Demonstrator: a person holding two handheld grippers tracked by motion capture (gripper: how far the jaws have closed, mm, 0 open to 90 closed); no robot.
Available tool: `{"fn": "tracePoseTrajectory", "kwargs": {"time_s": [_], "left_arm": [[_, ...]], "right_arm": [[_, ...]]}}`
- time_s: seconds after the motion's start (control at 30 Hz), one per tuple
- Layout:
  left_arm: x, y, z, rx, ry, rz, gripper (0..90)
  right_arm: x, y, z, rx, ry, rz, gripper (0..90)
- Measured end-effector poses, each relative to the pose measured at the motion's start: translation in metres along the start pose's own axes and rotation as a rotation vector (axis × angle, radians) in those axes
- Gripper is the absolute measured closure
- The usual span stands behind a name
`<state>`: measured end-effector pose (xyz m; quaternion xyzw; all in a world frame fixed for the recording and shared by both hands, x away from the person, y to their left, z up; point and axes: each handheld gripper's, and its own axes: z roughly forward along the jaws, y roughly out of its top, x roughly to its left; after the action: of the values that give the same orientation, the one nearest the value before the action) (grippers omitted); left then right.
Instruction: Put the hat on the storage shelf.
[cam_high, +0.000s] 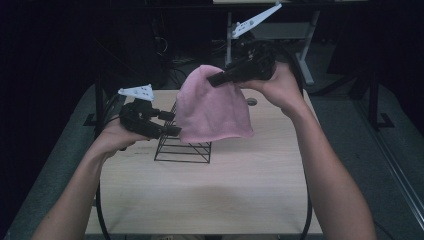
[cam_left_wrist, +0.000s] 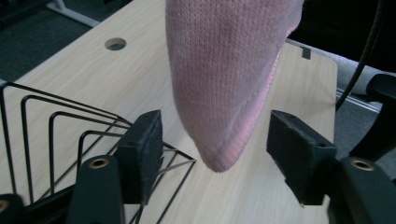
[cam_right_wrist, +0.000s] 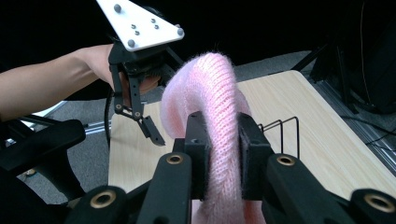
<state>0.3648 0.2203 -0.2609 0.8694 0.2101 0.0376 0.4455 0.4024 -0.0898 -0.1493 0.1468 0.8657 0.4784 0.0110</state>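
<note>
Pink knit hat (cam_high: 214, 107) hanging in the air above the tabletop (cam_high: 210, 190), just right of the black wire rack (cam_high: 182, 145), dangling from the raised gripper. Long axis running roughly top to bottom, crown bunched up high, brim edge pointing down and a little toward the near side.

Working left to right: left gripper (cam_high: 170, 123) hovering beside the hat's lower left corner, fingers (cam_left_wrist: 142, 149) spread with that corner hanging between them, pads not pressing yet. No earlier look available, so just the gap showing. Probably best closing squarely on the brim edge, not on the tip alone, keeping clear of the rack wires.

Right gripper (cam_high: 216, 79) holding high, fingers (cam_right_wrist: 198, 140) pinching a fold of the hat near the crown; likely worth holding steady until the left side bites.
</note>
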Motion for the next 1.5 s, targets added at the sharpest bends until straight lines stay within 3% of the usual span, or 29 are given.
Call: {"fn": "tracePoseTrajectory", "kwargs": {"time_s": [0.23,0.47,0.73,1.0,1.33,1.5], "left_arm": [[0.006,-0.001,-0.003,-0.002,-0.043,-0.042,60.0],[0.007,-0.002,-0.009,0.005,-0.035,-0.032,77.5],[0.013,-0.002,-0.022,0.004,0.038,-0.032,83.4],[0.030,0.000,-0.033,0.014,0.131,-0.035,84.5],[0.051,-0.001,-0.032,0.038,0.176,-0.056,84.6],[0.055,-0.003,-0.027,0.059,0.179,-0.054,84.5]], "right_arm": [[0.000,0.009,0.008,-0.004,0.008,-0.010,77.1],[-0.002,0.014,0.014,-0.012,0.012,-0.012,77.1],[-0.004,0.020,0.021,-0.023,0.015,-0.018,77.1],[-0.014,0.025,0.033,-0.045,0.004,-0.008,77.1],[-0.030,0.026,0.046,-0.052,-0.016,0.020,77.1],[-0.039,0.023,0.054,-0.052,-0.017,0.034,77.1]]}}
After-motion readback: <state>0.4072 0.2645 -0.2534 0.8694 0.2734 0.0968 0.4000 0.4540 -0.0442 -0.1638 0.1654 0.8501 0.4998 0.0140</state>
